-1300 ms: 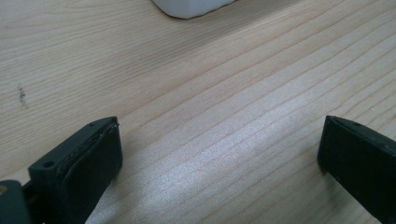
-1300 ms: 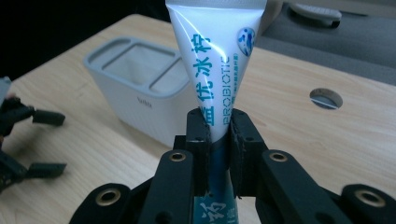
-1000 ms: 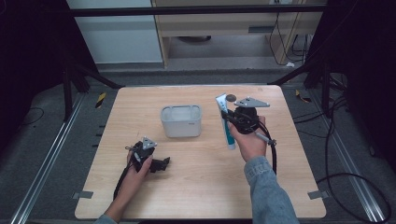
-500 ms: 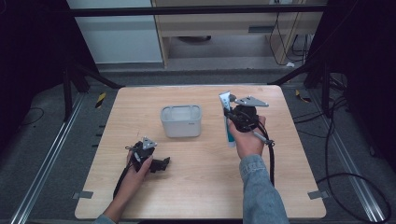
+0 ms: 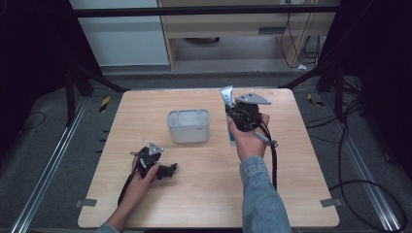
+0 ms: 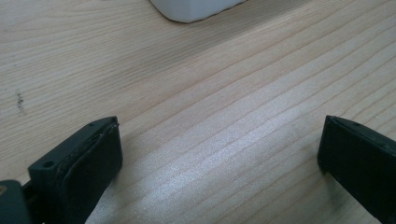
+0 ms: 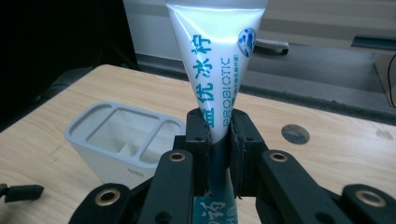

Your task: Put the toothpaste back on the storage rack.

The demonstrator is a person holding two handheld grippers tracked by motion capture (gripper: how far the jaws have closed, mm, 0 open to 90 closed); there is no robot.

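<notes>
A pale wooden table carries a light grey plastic holder with rounded corners and open compartments, which stands near the table's middle. To the right of the holder, the right gripper, a black two-jaw tool topped by a grey three-cornered plate, is held in the person's right hand, the forearm in a blue denim sleeve. Its jaws are closed on a white toothpaste tube with blue lettering; in the right gripper view the two black pads press the tube from both sides about halfway along, the flat crimped end pointing up and away toward the table's far edge, the lower part passing down between the jaws. The tube is carried above the table surface, just beside the holder and not in it; the holder's compartments lie below and left of the jaws in that view. The left gripper rests low over the near left part of the table in the left hand, well apart from the holder. In the left gripper view its jaws stand wide open over bare wood, with nothing between them, and a corner of the holder shows at the top edge.
</notes>
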